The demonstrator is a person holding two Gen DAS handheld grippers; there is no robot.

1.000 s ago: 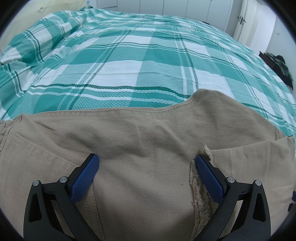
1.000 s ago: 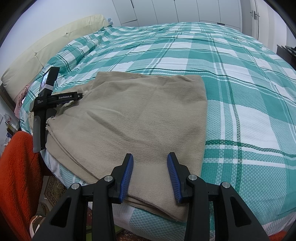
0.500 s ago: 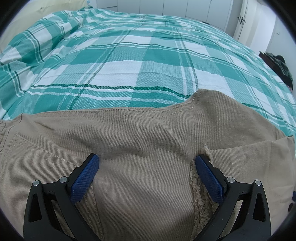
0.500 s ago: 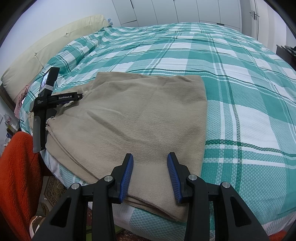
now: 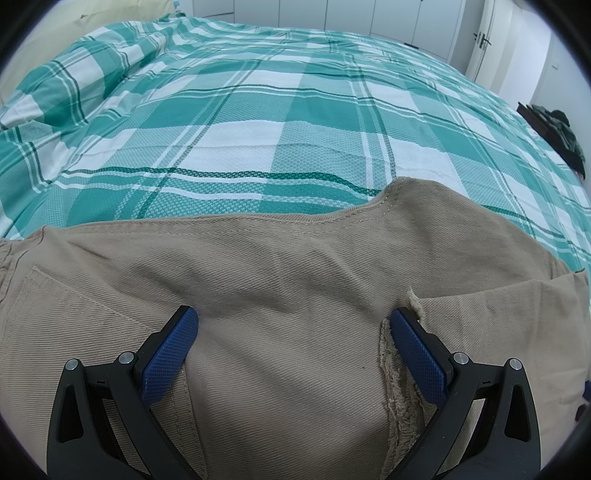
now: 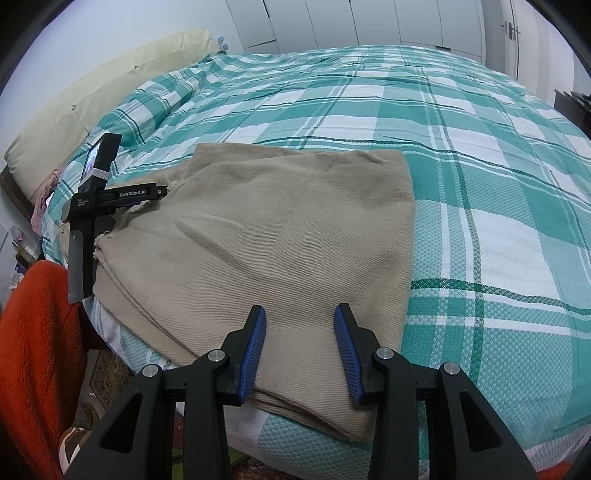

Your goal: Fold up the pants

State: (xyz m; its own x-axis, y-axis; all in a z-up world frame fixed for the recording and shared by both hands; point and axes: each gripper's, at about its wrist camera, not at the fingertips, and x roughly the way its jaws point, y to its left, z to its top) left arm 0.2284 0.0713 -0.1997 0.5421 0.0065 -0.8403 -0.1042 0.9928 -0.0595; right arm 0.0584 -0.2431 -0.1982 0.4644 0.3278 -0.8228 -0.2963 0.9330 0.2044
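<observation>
Folded tan pants (image 6: 280,236) lie on the plaid bed (image 6: 498,184); left claw (image 5: 293,321) and right claw (image 6: 300,317) hover spread, gripping nothing.

Your left wrist camera looks steeply down from close above the folded beige twill pants (image 5: 295,295), facing across the green and white plaid bedspread (image 5: 258,147) toward the far white cupboard doors (image 5: 369,14). Your right wrist camera sits farther back at the bed's near edge, tilted down, taking in the whole folded pants (image 6: 277,240), the bedspread (image 6: 480,166) and the black left gripper body (image 6: 96,206) at the left. Both views share pants, bedspread and cupboards (image 6: 369,22).
</observation>
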